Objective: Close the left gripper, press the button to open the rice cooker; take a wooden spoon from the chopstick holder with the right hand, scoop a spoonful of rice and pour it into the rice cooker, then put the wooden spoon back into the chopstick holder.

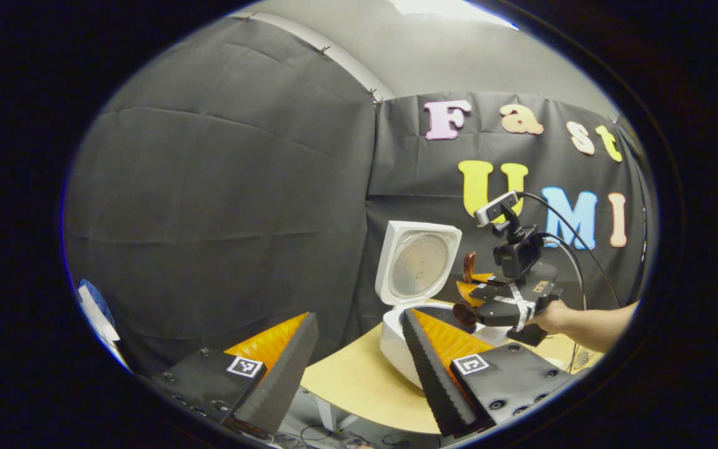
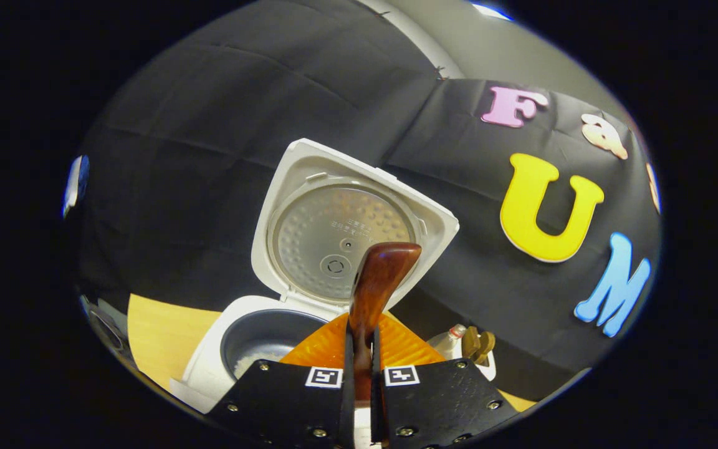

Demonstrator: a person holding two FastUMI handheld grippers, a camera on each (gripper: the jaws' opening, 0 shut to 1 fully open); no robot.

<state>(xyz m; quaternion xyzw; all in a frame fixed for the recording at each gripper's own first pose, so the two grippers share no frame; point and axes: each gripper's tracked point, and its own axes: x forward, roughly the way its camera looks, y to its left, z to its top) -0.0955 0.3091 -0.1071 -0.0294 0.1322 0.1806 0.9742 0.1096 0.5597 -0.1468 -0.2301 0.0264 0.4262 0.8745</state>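
Observation:
The white rice cooker (image 1: 396,340) stands on the wooden table (image 1: 359,380) with its lid (image 2: 340,231) swung fully up. Some white rice lies at the bottom of its dark inner pot (image 2: 259,349). My right gripper (image 2: 362,349) is shut on the reddish wooden spoon (image 2: 381,274), one end of which sticks up in front of the lid. In the left gripper view, the right gripper (image 1: 468,290) hovers over the cooker's right side, with the spoon (image 1: 464,313) crossing its fingers. My left gripper (image 1: 359,374) is open and empty, low in front of the cooker.
A chopstick holder (image 2: 490,368) with wooden utensils (image 2: 477,343) stands right of the cooker, next to a white bottle with a red cap (image 2: 452,333). A hand (image 1: 552,315) holds the right gripper. A blue and white item (image 1: 94,305) sits at the far left.

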